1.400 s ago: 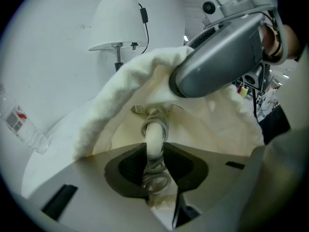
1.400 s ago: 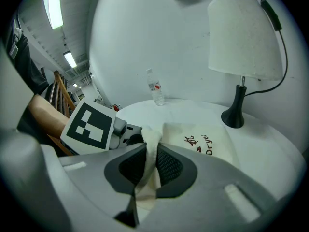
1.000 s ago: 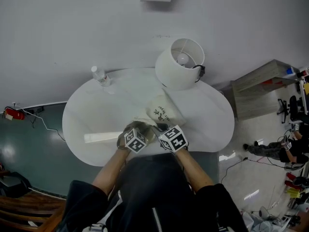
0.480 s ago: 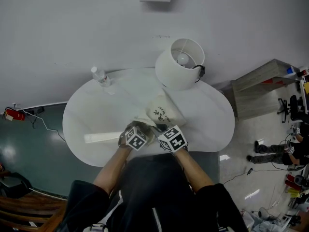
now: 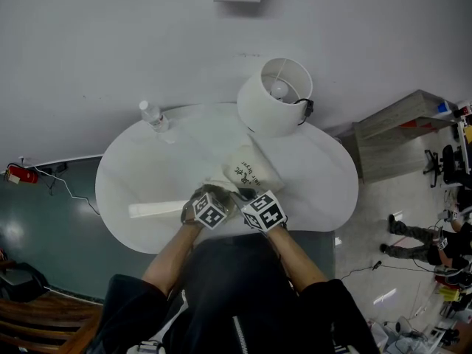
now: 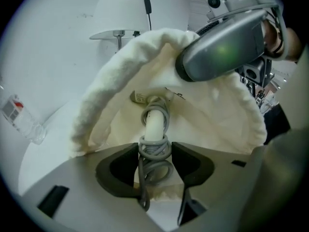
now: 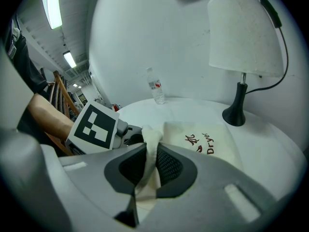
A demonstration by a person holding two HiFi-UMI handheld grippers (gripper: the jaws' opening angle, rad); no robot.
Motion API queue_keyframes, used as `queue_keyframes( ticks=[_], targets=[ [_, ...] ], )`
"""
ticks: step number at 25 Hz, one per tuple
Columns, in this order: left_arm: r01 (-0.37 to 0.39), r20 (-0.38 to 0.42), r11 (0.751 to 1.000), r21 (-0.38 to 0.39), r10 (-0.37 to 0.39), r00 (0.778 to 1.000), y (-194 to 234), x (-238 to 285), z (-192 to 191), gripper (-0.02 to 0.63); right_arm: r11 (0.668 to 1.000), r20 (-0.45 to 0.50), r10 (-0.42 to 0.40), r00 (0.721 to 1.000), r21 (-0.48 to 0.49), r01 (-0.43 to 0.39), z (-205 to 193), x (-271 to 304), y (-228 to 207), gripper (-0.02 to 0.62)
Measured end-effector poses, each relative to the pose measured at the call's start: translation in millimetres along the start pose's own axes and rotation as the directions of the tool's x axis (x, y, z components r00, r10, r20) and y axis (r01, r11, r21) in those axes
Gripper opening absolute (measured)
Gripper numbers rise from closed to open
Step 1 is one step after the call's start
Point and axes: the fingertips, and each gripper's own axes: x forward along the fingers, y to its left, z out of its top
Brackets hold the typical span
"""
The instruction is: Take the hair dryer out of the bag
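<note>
A cream cloth bag (image 5: 251,169) printed "Dryer" lies on the round white table (image 5: 147,175). In the left gripper view its mouth (image 6: 116,76) gapes toward me. Inside it stands the hair dryer's white handle (image 6: 155,124), wrapped in a coiled grey cord (image 6: 155,163). My left gripper (image 6: 154,151) is at the mouth with its jaws opening; the handle and cord sit between them. My right gripper (image 7: 149,166) is shut on the bag's rim (image 7: 150,139) and holds it up. Both grippers, left (image 5: 221,195) and right (image 5: 240,195), meet at the bag's near end.
A white-shaded lamp (image 5: 274,94) with a black base (image 7: 235,111) stands just behind the bag. A clear water bottle (image 5: 153,115) is at the table's far left. A wooden chair (image 5: 29,316) sits on the floor at lower left.
My left gripper has edged slightly toward the bag. The right gripper and the bag have not moved.
</note>
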Motion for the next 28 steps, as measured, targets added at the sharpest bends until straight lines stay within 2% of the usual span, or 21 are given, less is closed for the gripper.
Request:
queue_keyframes(
  ticks=[14,28],
  targets=[
    [-0.011,0.018,1.0,0.017,0.01,1.0,-7.2,-22.5,4.5,0.216,1.0,0.0,-0.013,1.0,-0.008,0.013,-3.4,-0.7,0.1,0.028],
    [-0.02,0.018,1.0,0.004,0.02,1.0,-13.0,-42.7,-14.1,0.212,0.999,-0.015,-0.027,1.0,-0.018,0.027,-14.5,9.6,9.4,0.028]
  ],
)
